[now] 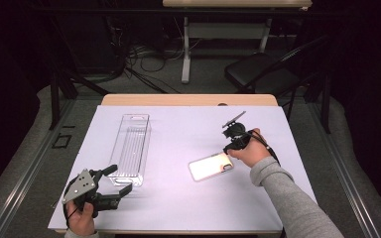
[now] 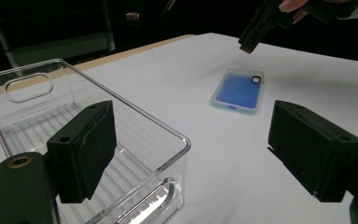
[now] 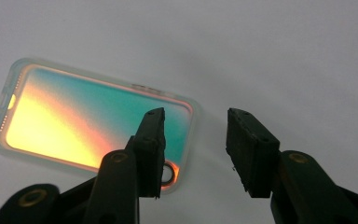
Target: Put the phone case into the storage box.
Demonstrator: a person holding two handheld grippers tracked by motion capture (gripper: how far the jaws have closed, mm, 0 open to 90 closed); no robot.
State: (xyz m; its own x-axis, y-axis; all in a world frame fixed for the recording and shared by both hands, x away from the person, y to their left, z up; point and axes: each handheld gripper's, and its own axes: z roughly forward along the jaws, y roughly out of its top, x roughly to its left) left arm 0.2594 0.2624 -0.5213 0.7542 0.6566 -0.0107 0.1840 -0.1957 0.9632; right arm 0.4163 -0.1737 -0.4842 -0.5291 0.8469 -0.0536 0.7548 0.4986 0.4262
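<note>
A phone case (image 1: pixel 211 166) with an iridescent back and a clear rim lies flat on the white table cover, right of centre. My right gripper (image 1: pixel 229 148) hangs over its right end, pointing down. In the right gripper view the jaws (image 3: pixel 198 140) stand open: one jaw is above the case (image 3: pixel 74 126) near its camera hole, the other above bare cover, and neither pad presses on it. A clear plastic bin (image 1: pixel 131 148) lies lengthwise on the left. My left gripper (image 1: pixel 120 179) is open at the bin's near end, one jaw (image 2: pixel 86 149) over the bin's corner (image 2: pixel 121 102).
The white cover (image 1: pixel 188 129) spreads over a wooden table. In the left gripper view the case (image 2: pixel 240 91) looks blue, with the right gripper (image 2: pixel 256 28) above it. Behind the table stand a black folding chair (image 1: pixel 258 72), another table's legs (image 1: pixel 186 54) and floor cables.
</note>
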